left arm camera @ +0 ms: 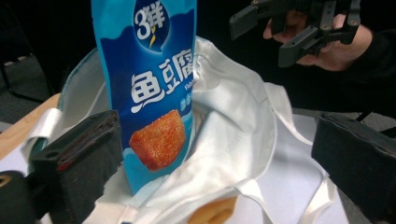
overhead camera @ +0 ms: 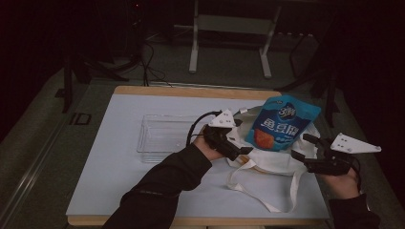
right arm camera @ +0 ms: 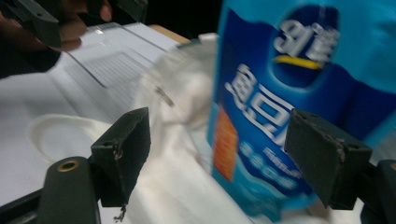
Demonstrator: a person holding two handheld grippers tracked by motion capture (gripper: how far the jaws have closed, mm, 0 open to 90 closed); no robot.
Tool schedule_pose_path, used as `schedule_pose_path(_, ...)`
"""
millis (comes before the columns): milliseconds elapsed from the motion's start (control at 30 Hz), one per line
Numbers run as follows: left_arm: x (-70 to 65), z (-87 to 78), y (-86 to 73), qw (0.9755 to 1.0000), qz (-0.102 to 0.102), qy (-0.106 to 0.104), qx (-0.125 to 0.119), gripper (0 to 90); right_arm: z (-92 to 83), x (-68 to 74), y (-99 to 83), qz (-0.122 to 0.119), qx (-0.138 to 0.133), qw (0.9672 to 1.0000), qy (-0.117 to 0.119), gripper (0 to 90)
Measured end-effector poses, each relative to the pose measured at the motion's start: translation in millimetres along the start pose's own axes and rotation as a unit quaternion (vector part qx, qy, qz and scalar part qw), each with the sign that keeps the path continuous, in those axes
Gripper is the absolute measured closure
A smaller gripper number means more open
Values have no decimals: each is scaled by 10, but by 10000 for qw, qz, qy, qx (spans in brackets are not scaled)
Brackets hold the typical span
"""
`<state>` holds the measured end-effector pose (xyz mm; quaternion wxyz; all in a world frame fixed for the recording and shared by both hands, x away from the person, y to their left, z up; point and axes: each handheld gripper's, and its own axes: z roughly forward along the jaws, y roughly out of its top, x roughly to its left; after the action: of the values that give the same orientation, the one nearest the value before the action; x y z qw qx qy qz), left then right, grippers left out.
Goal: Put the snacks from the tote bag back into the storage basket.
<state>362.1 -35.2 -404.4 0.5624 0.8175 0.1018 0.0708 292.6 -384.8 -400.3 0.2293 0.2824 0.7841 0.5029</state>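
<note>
**A:** Where does the blue snack pouch with white lettering and an orange square printed on it (overhead camera: pixel 282 123) stand?

**B:** It stands upright in the mouth of the white cloth tote bag (overhead camera: pixel 267 157), near the far right part of the white-topped desk with a wooden edge (overhead camera: pixel 119 157). Its lower end sits inside the cloth and its top rises clear of the bag. The bag's long handles (overhead camera: pixel 260 188) trail across the desk toward the person.

**A:** And the left hand-held gripper (overhead camera: pixel 232 143)?

**B:** It is at the bag's left edge, just beside the pouch. In the left gripper view its jaws are spread, with the pouch (left arm camera: pixel 152 93) and folds of the bag (left arm camera: pixel 233 135) ahead of them. The left jaw lies close to the pouch's lower corner, but I cannot tell whether it touches. No pad presses on anything that I can see.

**A:** The right hand-held gripper (overhead camera: pixel 305 148)?

**B:** It is at the bag's right side, a little apart from the pouch in the high view. In the right gripper view its jaws stand wide apart with the pouch (right arm camera: pixel 299 102) between and beyond them, unpinched. That picture is blurred, so whether its right jaw touches the pouch is unclear.

**A:** Anything else on the desk?

**B:** A clear plastic rectangular tray (overhead camera: pixel 162 136) lies left of the bag, beyond the person's left forearm.
</note>
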Motion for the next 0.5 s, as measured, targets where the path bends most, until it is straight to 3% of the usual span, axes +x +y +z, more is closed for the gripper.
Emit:
schedule_pose_path(167,133,188,10,9997,-94,148,147,70,5,-141,-73,12,148,9995,-282,264)
schedule_pose_path(233,164,218,8,9996,-153,155,153,128,10,-173,-89,52,151,9994,-308,263)
schedule_pose_path(300,257,310,-3,9990,-372,171,167,157,29,-255,-133,158,167,9992,-340,265)
schedule_pose_path(500,352,480,13,9980,-360,302,414,205,91,-372,-215,303,239,9983,-443,265)
